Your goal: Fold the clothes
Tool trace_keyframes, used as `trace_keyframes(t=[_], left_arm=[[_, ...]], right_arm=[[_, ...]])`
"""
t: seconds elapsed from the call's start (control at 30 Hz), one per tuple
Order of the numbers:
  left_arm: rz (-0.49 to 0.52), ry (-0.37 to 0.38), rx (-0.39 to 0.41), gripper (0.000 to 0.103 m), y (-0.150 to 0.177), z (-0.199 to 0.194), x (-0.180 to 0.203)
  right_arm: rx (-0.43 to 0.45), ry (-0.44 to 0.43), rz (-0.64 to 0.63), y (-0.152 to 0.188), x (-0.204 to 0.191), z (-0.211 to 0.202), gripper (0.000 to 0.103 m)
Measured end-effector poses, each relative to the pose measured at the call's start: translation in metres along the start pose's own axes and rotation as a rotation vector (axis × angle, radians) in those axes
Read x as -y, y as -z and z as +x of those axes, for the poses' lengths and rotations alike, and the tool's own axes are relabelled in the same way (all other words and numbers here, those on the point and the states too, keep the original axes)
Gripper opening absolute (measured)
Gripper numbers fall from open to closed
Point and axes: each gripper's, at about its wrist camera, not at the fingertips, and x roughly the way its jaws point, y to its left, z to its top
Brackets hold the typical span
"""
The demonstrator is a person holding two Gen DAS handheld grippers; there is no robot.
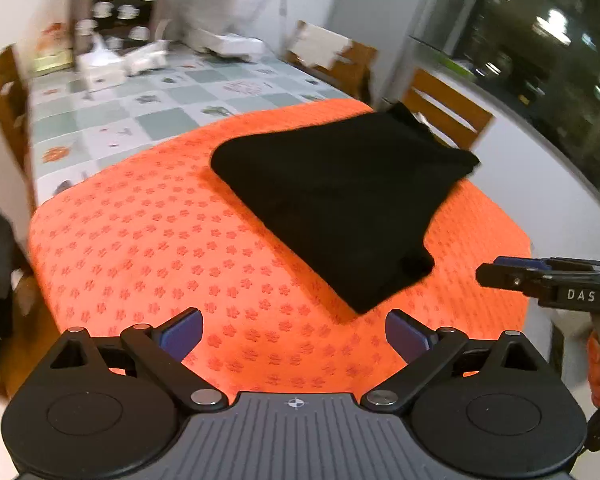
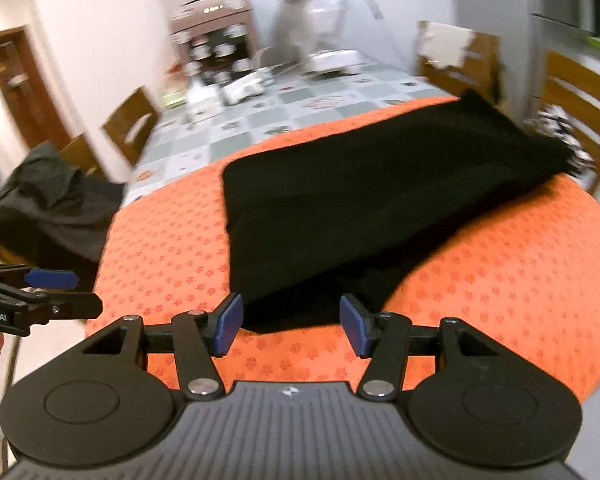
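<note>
Both claws hang spread and empty at the near edge of the orange mat (image 1: 140, 240). The right gripper (image 2: 291, 328) is nearer, the black garment (image 2: 360, 208) just ahead of its fingertips; the left gripper (image 1: 294, 334) sits left of that corner. The garment's long axis runs away rightward; its far end blurs past the mat's edge.

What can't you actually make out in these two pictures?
- Black garment: folds and type lost in uniform black, both views.
- Shelf items: motion-blurred, right wrist view.
- Dark clothes pile: cut off by left edge, right wrist view.
- Right claw: seen side-on at left wrist view's edge.
</note>
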Motion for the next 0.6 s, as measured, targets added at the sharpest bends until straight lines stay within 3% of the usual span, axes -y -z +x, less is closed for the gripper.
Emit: trace_keyframes(t=[0.27, 0.4, 0.6], left_arm=[[0.181, 0.091, -0.035, 0.098, -0.031, 0.012, -0.028], [0.158, 0.076, -0.005, 0.097, -0.049, 0.02, -0.039], [0.172, 0.128, -0.008, 0.091, -0.085, 0.046, -0.064]], right_arm=[[0.062, 0.149, 0.245, 0.043, -0.032, -0.015, 0.061], [0.069, 0.181, 0.292, 0.058, -0.039, -0.018, 0.061], [0.069, 0.218, 0.336, 0.066, -0.049, -0.013, 0.061]])
